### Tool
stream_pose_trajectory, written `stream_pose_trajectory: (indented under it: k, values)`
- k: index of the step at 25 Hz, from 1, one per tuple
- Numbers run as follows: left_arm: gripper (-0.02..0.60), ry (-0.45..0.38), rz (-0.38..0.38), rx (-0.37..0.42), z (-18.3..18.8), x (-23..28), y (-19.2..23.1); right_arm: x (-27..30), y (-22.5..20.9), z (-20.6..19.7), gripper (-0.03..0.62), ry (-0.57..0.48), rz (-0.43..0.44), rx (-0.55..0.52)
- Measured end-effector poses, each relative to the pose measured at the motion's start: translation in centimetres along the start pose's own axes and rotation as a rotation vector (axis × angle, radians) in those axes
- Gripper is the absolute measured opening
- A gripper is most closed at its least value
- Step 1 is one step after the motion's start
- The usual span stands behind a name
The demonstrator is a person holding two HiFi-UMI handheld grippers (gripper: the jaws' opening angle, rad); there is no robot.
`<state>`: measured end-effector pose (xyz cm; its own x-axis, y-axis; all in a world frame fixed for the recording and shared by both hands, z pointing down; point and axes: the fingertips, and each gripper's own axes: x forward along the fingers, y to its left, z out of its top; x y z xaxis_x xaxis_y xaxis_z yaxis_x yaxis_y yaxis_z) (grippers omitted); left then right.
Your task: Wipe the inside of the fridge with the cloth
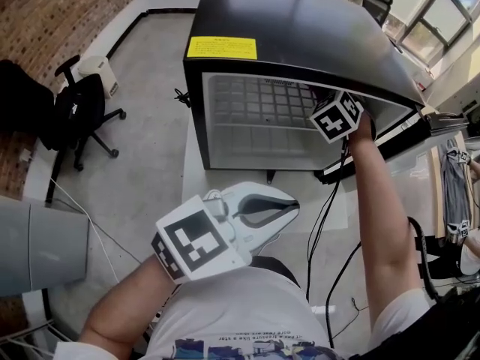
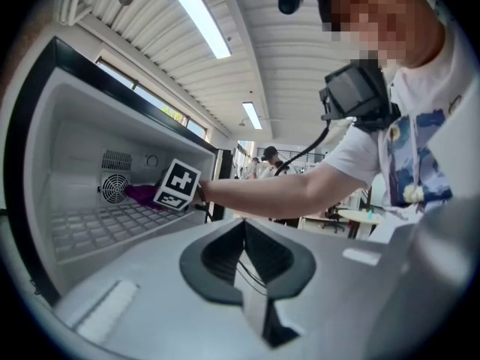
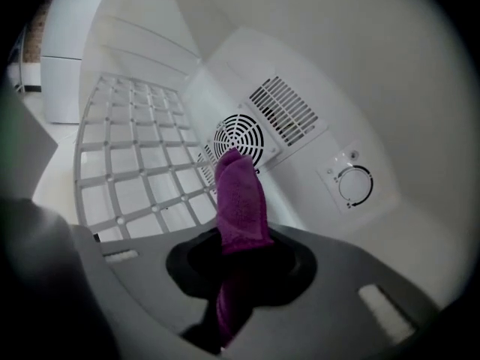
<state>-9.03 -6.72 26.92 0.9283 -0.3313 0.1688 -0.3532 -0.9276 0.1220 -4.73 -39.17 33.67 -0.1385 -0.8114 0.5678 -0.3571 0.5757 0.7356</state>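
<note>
The black mini fridge [image 1: 300,28] stands open, its white inside and wire shelf [image 1: 255,111] showing. My right gripper [image 3: 240,223] reaches deep inside, shut on a purple cloth [image 3: 241,197]. The cloth's tip is up against the round fan grille [image 3: 244,133] on the back wall, above the wire shelf [image 3: 127,178]. In the head view only its marker cube [image 1: 337,116] shows at the fridge's mouth. My left gripper [image 1: 291,203] hangs outside, near the person's body, shut with nothing in it. The left gripper [image 2: 244,227] view shows the cloth [image 2: 142,196] beside the cube [image 2: 178,186].
A thermostat dial [image 3: 354,184] sits right of the fan. The fridge door [image 1: 390,137] hangs open at the right. A black office chair [image 1: 82,118] and a white bin [image 1: 97,73] stand at the left. Cables [image 1: 326,223] run over the floor below the fridge.
</note>
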Motion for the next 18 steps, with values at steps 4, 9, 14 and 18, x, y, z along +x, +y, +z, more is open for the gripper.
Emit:
stream_pose_trajectory:
  k: [4, 9, 14, 18]
  values:
    - [0.006, 0.009, 0.012, -0.002, 0.2, -0.4, 0.5, 0.2, 0.0, 1.2, 0.057, -0.021, 0.029, -0.009]
    - [0.006, 0.018, 0.010, -0.016, 0.3, -0.2, 0.1, 0.0, 1.1, 2.7, 0.057, -0.040, 0.083, -0.046]
    - [0.006, 0.020, 0.022, -0.020, -0.3, -0.6, -0.2, 0.4, 2.4, 4.0, 0.057, -0.066, 0.095, -0.053]
    - [0.008, 0.018, 0.044, -0.029, -0.5, -1.4, 0.0, 0.0, 3.7, 7.0, 0.057, -0.112, 0.116, -0.122]
